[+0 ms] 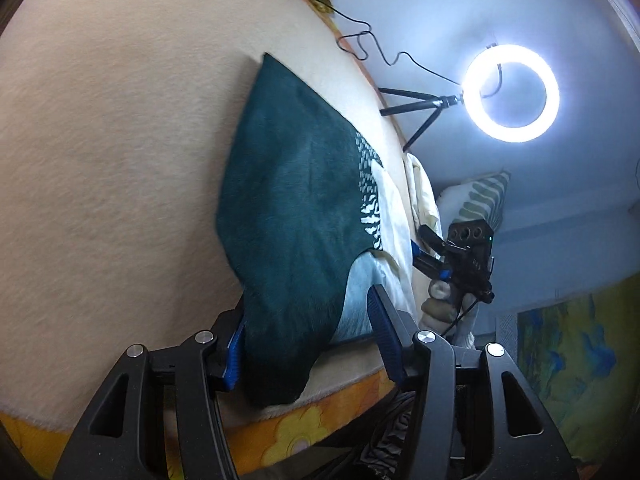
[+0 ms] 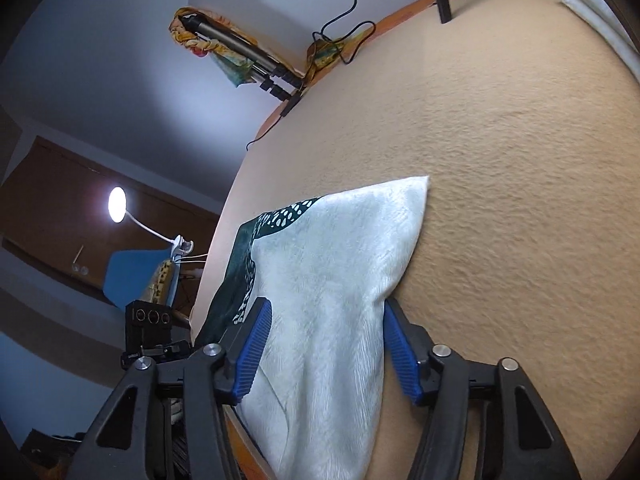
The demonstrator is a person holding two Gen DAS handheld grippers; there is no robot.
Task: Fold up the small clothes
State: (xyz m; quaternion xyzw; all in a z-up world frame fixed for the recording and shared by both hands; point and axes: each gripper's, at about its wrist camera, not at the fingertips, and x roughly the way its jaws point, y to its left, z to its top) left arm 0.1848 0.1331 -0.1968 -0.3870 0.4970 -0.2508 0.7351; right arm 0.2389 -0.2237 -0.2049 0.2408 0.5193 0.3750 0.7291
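Open beige blanket [image 2: 520,160] beyond the cloth [image 2: 332,280]; tripod [image 1: 416,108] at far edge.

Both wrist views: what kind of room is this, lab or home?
Most likely a home bedroom set up for recording. The cloth lies on a beige blanket over a flowered mattress edge, a striped pillow sits behind, and a ring light stands nearby.

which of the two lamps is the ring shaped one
The ring light on the black tripod, seen from the left wrist: a hollow glowing circle. The other, the clip lamp in the right wrist view, is a solid bright disc on a white gooseneck.
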